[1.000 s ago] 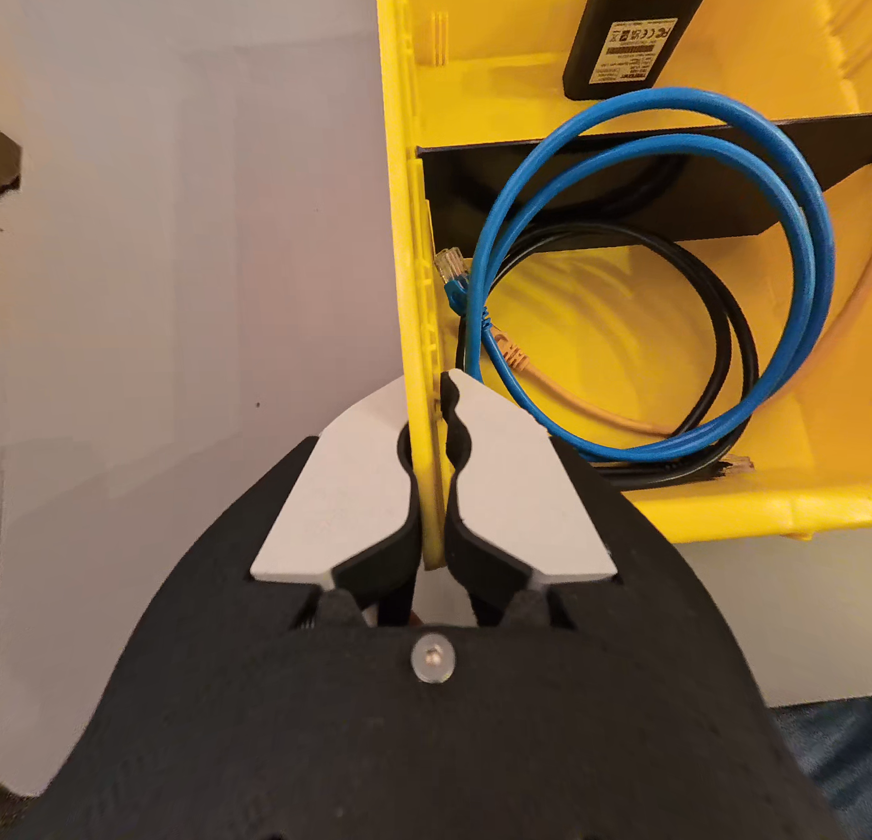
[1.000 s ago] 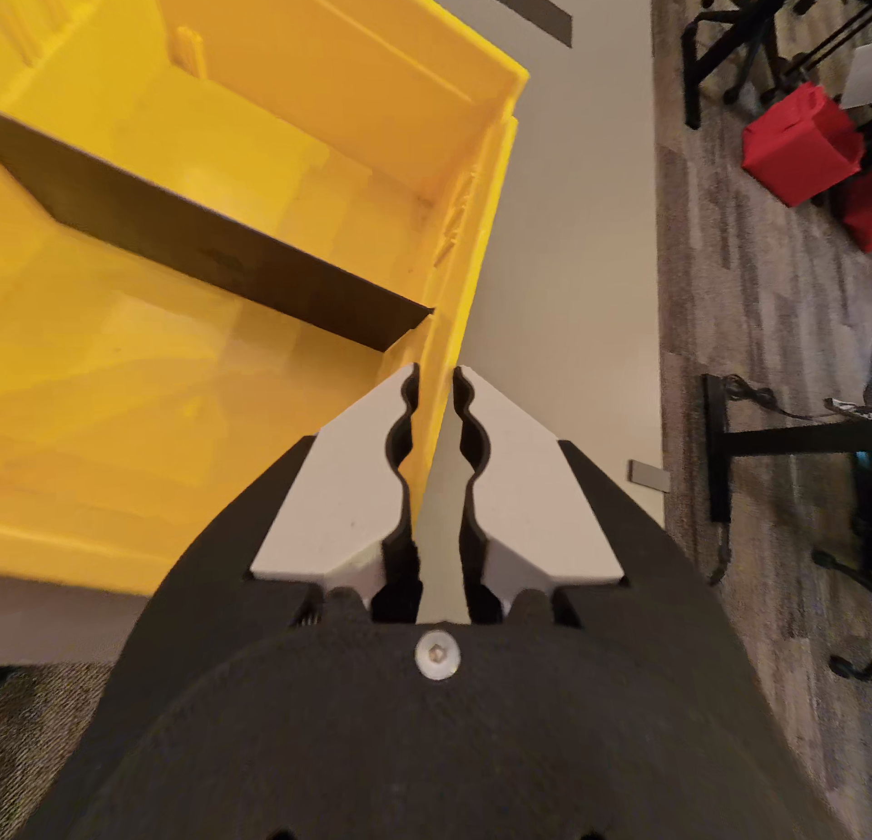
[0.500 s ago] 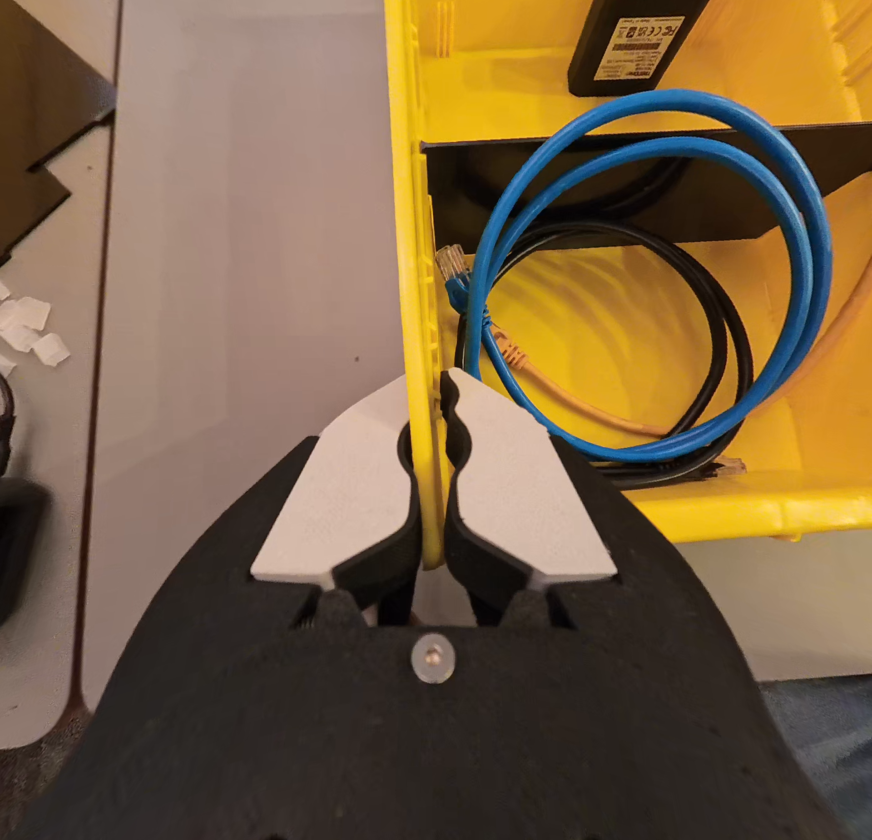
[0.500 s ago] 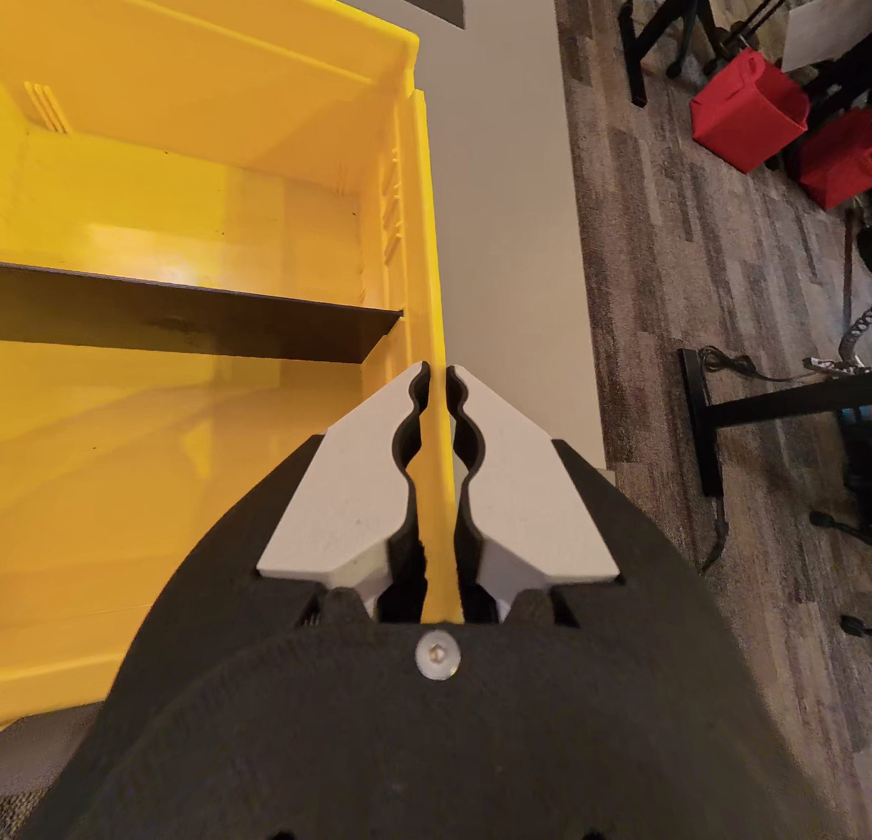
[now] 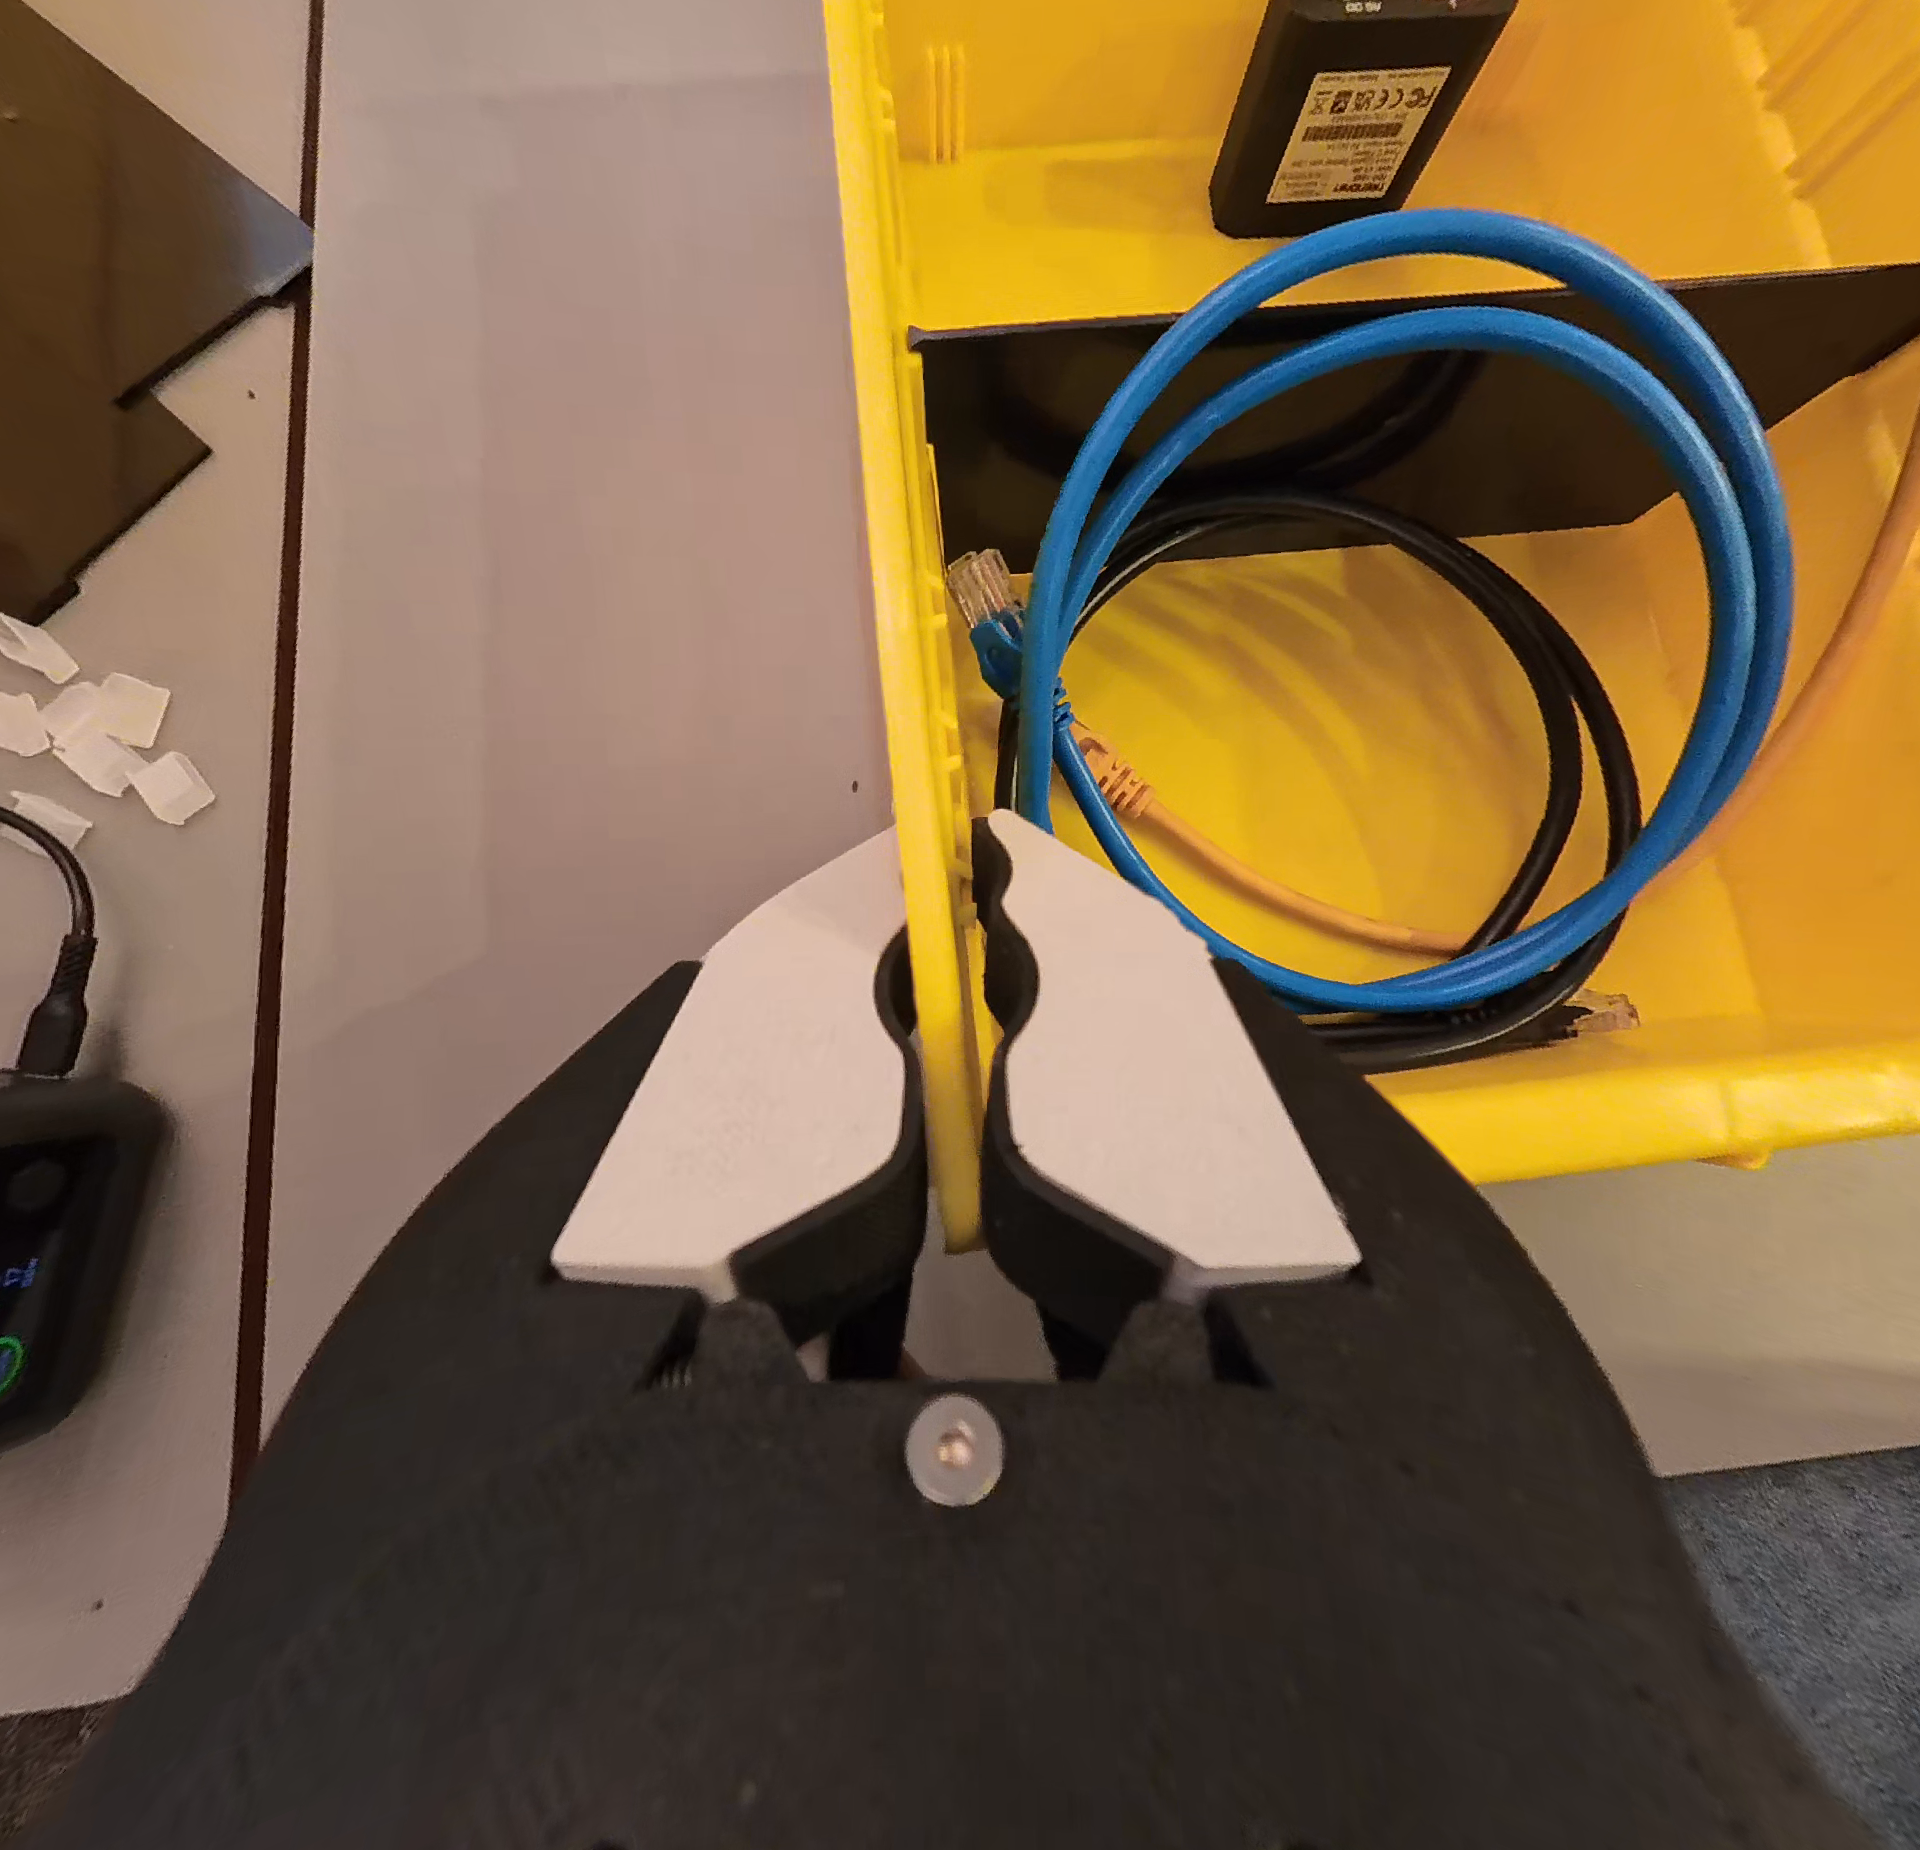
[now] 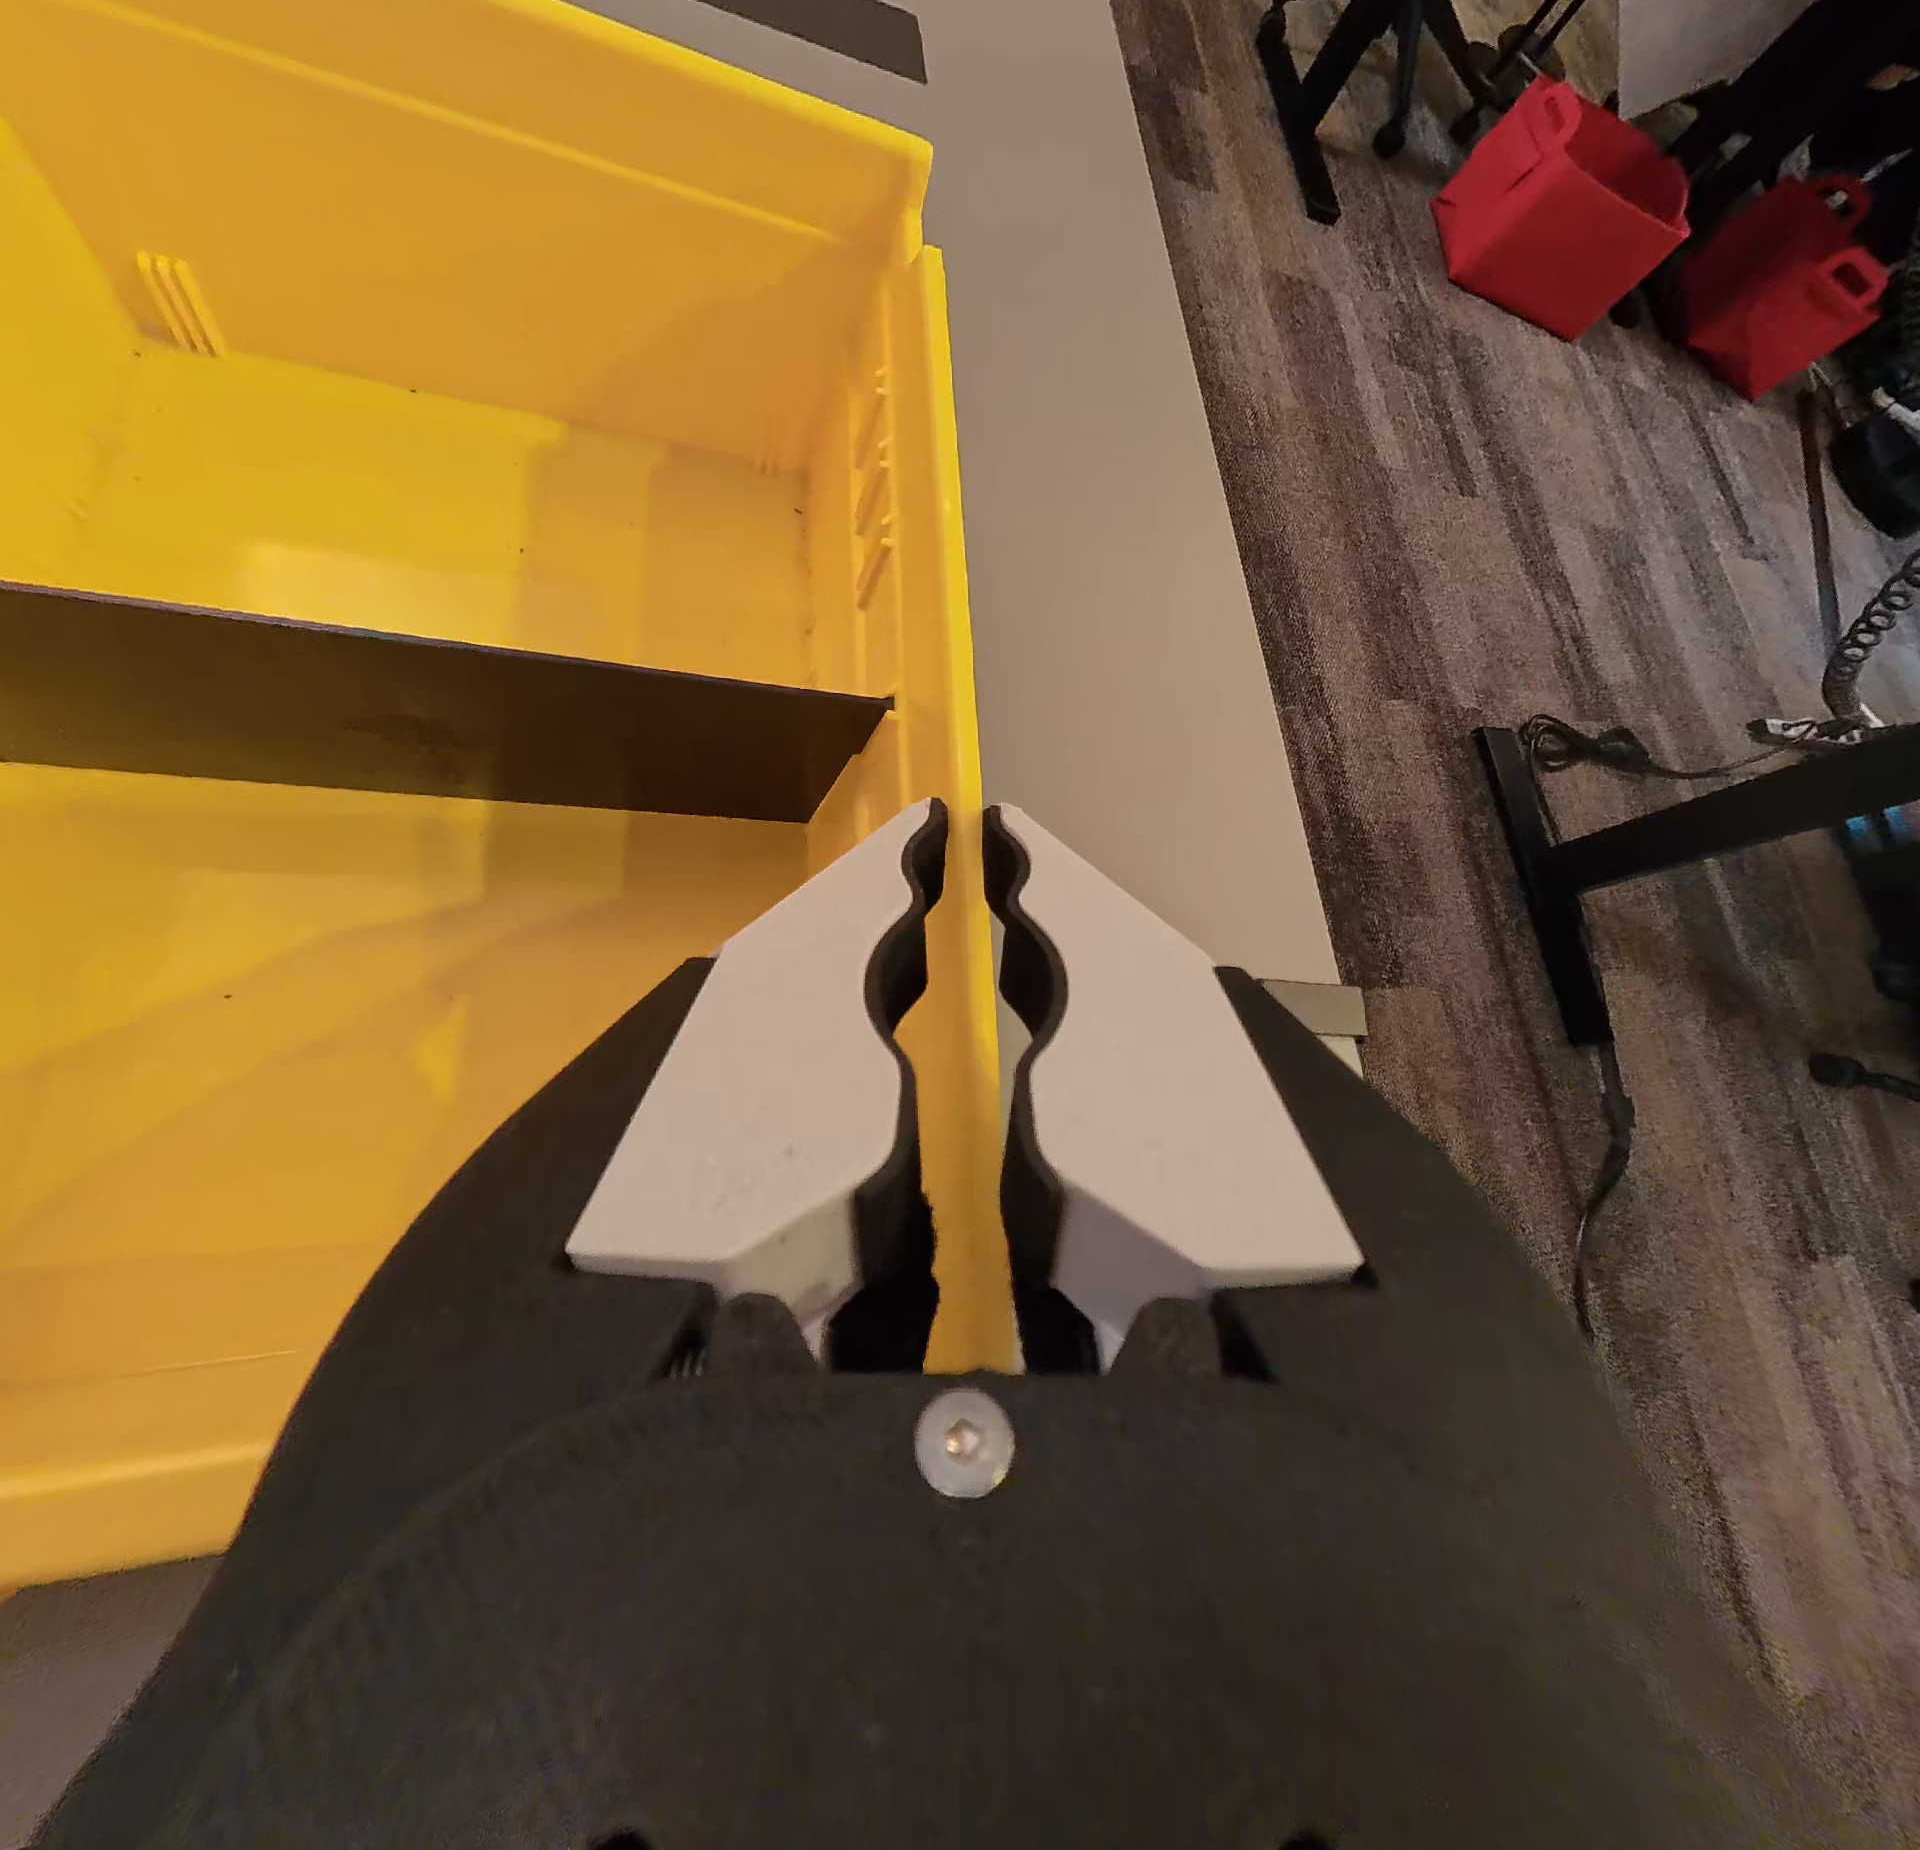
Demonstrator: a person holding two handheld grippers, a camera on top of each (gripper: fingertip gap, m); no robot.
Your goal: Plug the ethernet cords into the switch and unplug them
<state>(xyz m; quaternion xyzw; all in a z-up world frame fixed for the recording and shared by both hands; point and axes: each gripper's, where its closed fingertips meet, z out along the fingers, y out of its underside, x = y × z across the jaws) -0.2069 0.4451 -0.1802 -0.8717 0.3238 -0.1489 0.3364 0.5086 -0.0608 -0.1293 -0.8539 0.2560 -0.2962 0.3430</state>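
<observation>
Inside the yellow bin (image 5: 1558,1125), the blue cord (image 5: 1756,678), black cord (image 5: 1605,761) and orange cord (image 5: 1278,912) lie coiled, unplugged, before its black divider (image 5: 1818,346), the switch (image 5: 1351,86) behind, while left tongs (image 5: 948,865) and right tongs (image 6: 964,824) each clamp a bin wall.

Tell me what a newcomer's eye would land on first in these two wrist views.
First the bright yellow bin, filling both views, with the left gripper and the right gripper each shut on one of its side walls. Next the coiled blue cord, looped over a black cord and an orange cord in the near compartment in front of the black divider. A black switch lies in the far compartment.
</observation>
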